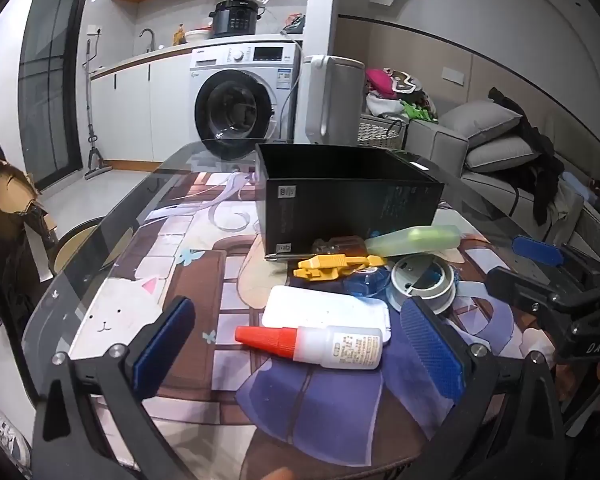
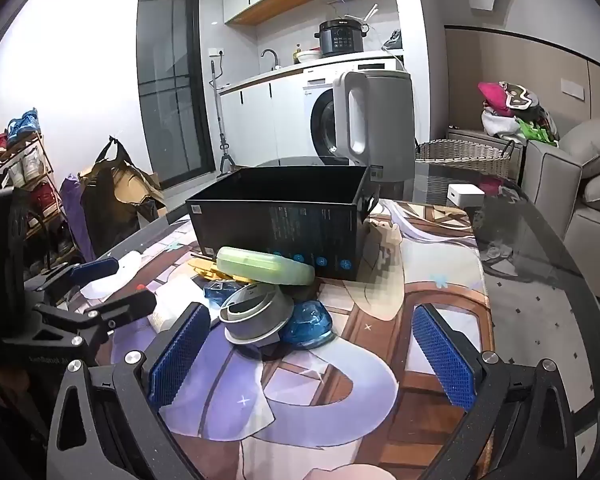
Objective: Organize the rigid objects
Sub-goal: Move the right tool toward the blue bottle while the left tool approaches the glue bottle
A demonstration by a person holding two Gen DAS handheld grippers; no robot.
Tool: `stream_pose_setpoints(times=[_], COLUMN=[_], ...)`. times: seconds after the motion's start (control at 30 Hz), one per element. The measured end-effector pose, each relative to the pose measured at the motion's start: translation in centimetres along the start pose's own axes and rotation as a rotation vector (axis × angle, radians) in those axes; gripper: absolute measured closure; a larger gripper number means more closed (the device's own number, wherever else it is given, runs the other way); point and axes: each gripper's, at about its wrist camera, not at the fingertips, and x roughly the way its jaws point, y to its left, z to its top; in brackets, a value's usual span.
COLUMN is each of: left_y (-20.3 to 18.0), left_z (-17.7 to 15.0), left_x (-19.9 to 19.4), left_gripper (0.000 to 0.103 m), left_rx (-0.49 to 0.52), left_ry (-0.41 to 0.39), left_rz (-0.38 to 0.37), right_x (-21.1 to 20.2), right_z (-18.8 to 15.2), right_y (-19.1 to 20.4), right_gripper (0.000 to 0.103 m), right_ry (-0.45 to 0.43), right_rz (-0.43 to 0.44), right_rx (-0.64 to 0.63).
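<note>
A white glue bottle with a red cap (image 1: 320,344) lies on its side on a flat white case (image 1: 328,310), in the gap of my left gripper (image 1: 298,346), which stands open and does not touch it. Behind are a yellow tool (image 1: 332,266), a pale green case (image 1: 416,238), a grey round part (image 1: 424,282) on a blue clear piece (image 1: 364,286), and an open black box (image 1: 348,200). My right gripper (image 2: 312,356) is open over the mat with nothing between its pads, just short of the grey round part (image 2: 256,312). The black box (image 2: 284,216) stands behind the green case (image 2: 264,270).
The table is a glass top (image 2: 540,264) over a printed mat. A grey kettle (image 2: 380,120) stands behind the box and a small white box (image 2: 466,194) at the far right. A sofa, a wicker basket (image 2: 460,156) and a shoe rack surround the table.
</note>
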Motion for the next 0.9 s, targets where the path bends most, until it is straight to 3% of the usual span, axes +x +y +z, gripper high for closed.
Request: stream_pose_setpoints(times=[0.2, 0.9], left_y=[-0.6, -0.6], left_z=[0.1, 0.7], left_x=[-0.6, -1.6], left_gripper=[0.000, 0.000], left_rx=[0.040, 0.034], left_ry=[-0.043, -0.114], left_rz=[0.008, 0.005], right_x=[-0.1, -0.1], right_z=[0.0, -0.1], right_y=[-0.2, 0.3], right_gripper=[0.000, 0.000], right_ry=[0.000, -0.036], right_rz=[0.003, -0.008], right_rx=[-0.025, -0.029])
